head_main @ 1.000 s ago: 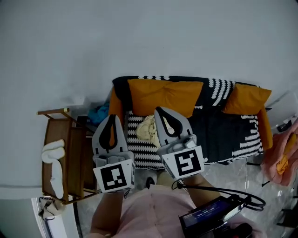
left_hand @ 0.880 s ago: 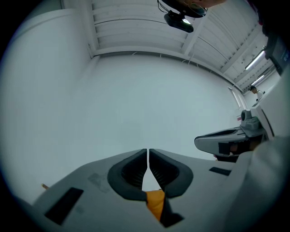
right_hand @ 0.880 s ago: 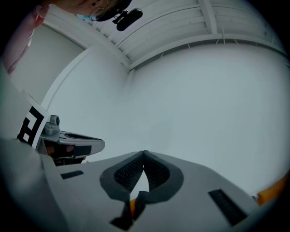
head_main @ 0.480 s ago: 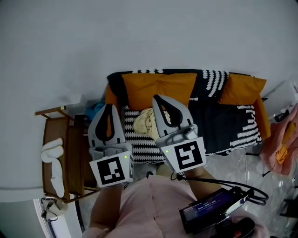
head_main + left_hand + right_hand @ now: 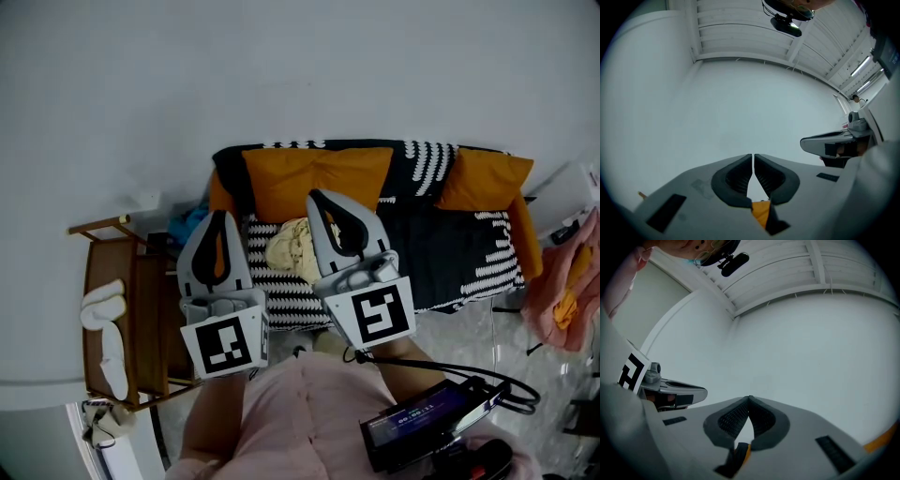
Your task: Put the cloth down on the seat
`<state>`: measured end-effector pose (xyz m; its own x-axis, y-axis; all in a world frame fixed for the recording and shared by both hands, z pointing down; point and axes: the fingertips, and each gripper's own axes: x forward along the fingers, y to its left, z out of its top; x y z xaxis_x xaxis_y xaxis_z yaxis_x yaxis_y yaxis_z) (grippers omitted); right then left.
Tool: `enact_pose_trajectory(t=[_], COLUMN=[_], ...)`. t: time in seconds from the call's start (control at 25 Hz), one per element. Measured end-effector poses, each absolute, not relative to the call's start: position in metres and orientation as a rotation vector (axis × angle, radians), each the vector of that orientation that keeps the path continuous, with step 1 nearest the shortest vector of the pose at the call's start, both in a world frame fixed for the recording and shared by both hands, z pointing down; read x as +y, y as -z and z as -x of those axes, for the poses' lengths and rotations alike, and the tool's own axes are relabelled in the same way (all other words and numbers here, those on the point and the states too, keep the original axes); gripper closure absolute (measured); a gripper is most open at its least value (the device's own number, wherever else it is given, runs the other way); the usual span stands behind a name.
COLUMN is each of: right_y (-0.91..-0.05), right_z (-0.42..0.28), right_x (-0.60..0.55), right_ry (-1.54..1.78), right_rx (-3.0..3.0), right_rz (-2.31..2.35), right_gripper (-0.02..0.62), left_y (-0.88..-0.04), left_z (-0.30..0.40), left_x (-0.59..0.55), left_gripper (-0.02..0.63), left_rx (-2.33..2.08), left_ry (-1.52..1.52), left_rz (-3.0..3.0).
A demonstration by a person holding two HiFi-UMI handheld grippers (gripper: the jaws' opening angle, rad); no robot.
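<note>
Cloth (image 5: 289, 248), a cream crumpled bundle, lies on the sofa seat (image 5: 441, 258) toward its left end. It sits just in front of the orange back cushion (image 5: 319, 178) and well back from the seat's front edge. Nothing grips it; it rests on the striped cover under its own weight, bunched rather than spread.

Left tongs (image 5: 219, 217) are pressed together bar a hairline slit at the tips, w/ nothing between them. Right tongs (image 5: 319, 197) are pressed together tip to tip, also empty. Both gripper views look up at the bare white wall and ceiling, so both pairs are angled away from the seat, not aimed at the cloth. In the head view the bundle shows between the two grippers, the right one overlapping its right edge.

Judgement: cloth is down, so the task looks done or v. nearly. The tongs are prob. held up and clear so nothing snags the fabric. If neater placement is wanted, the bundle needs re-pinching and flattening.
</note>
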<state>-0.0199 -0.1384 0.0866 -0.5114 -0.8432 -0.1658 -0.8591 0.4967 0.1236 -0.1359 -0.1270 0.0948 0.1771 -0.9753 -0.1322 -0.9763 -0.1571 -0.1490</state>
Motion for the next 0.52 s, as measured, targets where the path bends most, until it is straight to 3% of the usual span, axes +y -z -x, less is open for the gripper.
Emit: enact_pose_trajectory(t=[0.52], right_y=[-0.091], right_z=[0.015], right_x=[-0.157], right_ry=[-0.290], right_rx=[2.640], right_rz=[1.504], right_gripper=[0.595], left_y=[-0.102], left_z=[0.130], left_x=[-0.146], left_gripper=[0.583], left_rx=[1.898], left_ry=[0.009], left_rz=[2.255])
